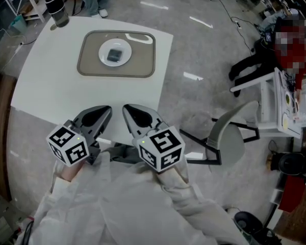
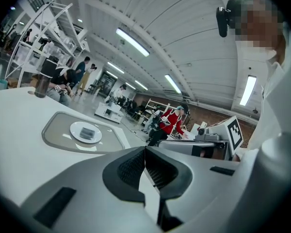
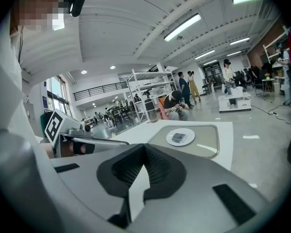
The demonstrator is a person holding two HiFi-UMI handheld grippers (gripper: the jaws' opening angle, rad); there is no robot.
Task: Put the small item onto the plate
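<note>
Overhead, the head view shows the left gripper and right gripper side by side at the near edge of a white table, well apart from the small item, dark and flat, lying on the plate within a grey tray. Only the left gripper view shows its jaws pressed together, empty; the right gripper view shows the same of its own, under ceiling strip lights.

A white table is surrounded by glossy grey floor, and a grey chair is set nearby. Long ceiling lights are lit above white shelving.
</note>
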